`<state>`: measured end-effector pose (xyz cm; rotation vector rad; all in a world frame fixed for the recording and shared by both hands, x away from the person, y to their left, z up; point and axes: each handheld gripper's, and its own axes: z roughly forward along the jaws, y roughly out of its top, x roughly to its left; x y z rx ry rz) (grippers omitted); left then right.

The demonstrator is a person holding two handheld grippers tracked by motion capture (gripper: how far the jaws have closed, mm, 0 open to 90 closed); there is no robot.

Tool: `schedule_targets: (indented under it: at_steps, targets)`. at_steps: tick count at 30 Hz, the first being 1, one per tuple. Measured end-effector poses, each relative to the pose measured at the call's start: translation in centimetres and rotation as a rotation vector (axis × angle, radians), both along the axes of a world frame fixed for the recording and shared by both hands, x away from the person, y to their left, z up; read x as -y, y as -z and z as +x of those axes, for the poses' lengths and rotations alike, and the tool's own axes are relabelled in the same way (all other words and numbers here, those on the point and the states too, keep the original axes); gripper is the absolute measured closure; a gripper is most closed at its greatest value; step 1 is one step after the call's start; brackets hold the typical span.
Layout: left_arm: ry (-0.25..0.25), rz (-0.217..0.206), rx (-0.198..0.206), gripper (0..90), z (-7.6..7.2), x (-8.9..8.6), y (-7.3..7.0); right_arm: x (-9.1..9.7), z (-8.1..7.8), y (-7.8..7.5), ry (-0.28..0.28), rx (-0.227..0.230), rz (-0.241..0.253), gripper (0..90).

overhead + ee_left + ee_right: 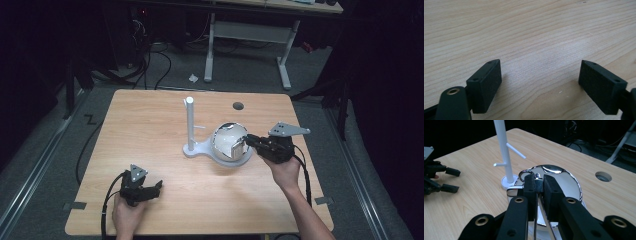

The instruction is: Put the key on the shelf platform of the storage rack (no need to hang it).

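Note:
A shiny round metal cup (pixel 227 141) rests on the white base plate of a peg stand (pixel 190 125) in the middle of the table. My right gripper (pixel 248 140) reaches in from the right and is shut on the cup's thin metal handle. In the right gripper view the jaws (pixel 539 182) clamp that handle just below its ring end (pixel 525 173), with the chrome bowl (pixel 564 176) underneath and the white stand (pixel 504 152) with two short pegs behind. My left gripper (pixel 157 187) lies near the front left of the table, open; bare wood shows between its pads (pixel 540 85).
The wooden table (pixel 150 115) has a round cable hole (pixel 238 106) at the back right of the stand. The left gripper (pixel 439 180) shows far off in the right gripper view. A desk frame and cables stand on the dark floor beyond.

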<state>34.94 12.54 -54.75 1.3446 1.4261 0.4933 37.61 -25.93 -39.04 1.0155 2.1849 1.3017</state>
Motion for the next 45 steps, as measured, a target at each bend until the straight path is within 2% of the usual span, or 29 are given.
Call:
schedule_targets:
  at_steps: [11,21,28,45]
  targets:
    - [0.0,0.0,0.0,19.0,0.0,0.0,0.0,-0.4,1.8,0.0,0.021,-0.019,-0.013,81.9]
    - [0.001,-0.003,0.0,18.9,0.0,0.0,0.0,-0.9,3.0,1.1,0.025,-0.055,-0.033,81.9]
    - [0.001,-0.001,0.001,18.9,0.0,0.0,0.0,-1.7,4.3,2.5,0.033,-0.095,-0.054,81.8]
    - [0.006,0.003,0.001,18.8,0.0,0.1,0.0,-2.7,6.0,4.3,0.05,-0.12,-0.089,81.8]
